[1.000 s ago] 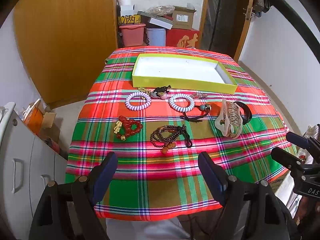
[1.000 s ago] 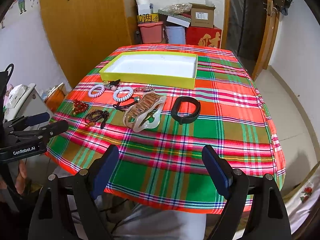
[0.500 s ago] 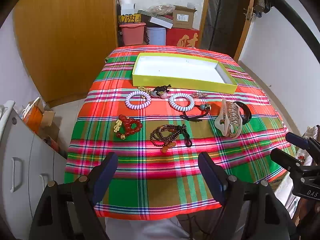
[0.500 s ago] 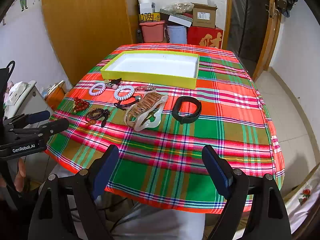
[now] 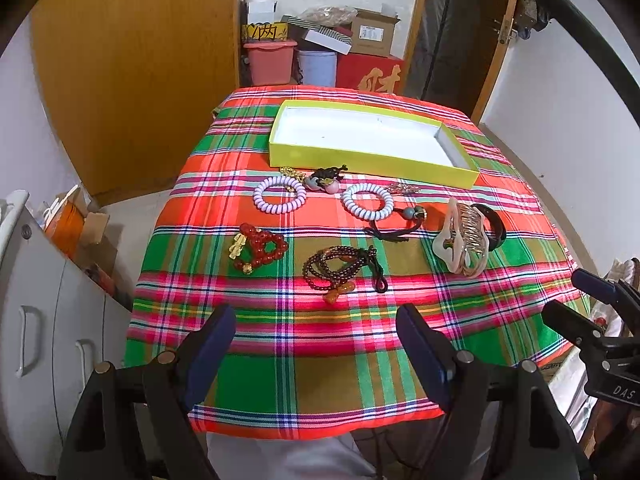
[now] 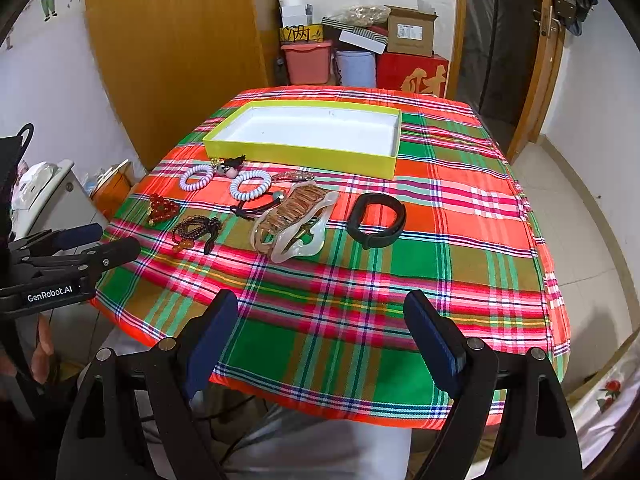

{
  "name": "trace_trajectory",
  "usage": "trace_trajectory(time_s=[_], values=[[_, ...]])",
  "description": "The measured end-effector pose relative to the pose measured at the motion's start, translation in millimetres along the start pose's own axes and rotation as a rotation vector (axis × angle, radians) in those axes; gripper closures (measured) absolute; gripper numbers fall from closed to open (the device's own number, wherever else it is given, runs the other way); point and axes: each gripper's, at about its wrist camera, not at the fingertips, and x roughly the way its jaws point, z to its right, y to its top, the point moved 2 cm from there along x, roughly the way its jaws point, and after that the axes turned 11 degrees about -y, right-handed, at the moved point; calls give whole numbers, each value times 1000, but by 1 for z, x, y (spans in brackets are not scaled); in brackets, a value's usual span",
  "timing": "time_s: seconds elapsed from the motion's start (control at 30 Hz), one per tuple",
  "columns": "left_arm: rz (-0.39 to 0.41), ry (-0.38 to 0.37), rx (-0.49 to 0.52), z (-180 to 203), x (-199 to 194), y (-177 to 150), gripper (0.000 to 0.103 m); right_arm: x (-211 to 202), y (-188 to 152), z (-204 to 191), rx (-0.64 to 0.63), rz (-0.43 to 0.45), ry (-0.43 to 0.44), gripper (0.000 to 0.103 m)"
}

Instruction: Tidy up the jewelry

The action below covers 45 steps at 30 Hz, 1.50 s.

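Observation:
A yellow-green tray (image 5: 372, 152) (image 6: 300, 150) with a white floor stands bare at the table's far side. In front of it lie two pale coil bracelets (image 5: 279, 209) (image 5: 368, 215), a red bead bracelet (image 5: 276, 250), a dark brown bead string (image 5: 320, 270), a black cord tie (image 5: 394, 236), a beige claw clip (image 5: 464, 240) (image 6: 296, 216) and a black band (image 6: 376, 240). My left gripper (image 5: 316, 318) hangs open over the near left edge, short of the beads. Over the near right edge, my right gripper (image 6: 322, 300) is open too and holds nothing.
A plaid cloth (image 6: 460, 216) covers the table; its right half carries only the black band. A grey cabinet (image 5: 36, 308) stands to the left. Boxes and bins (image 6: 360, 56) are stacked beyond the far end, next to a wooden wardrobe (image 5: 136, 60).
Both views have drifted only slightly. No jewelry has moved, and both grippers have stayed open.

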Motion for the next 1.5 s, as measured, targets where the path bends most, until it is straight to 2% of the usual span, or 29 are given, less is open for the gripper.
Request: trace_trajectory(time_s=[0.73,1.03,1.27,1.5], values=[[0,-23,8,4,4,1,21,3,1,-3,-5,2,17,18],[20,-9,1,-3,5,4,21,7,4,1,-2,1,24,18],[28,-44,-16,-10,11,8,21,13,14,1,-12,6,-5,18],[36,-24,-51,-31,19,16,21,26,32,-3,32,-15,41,18]])
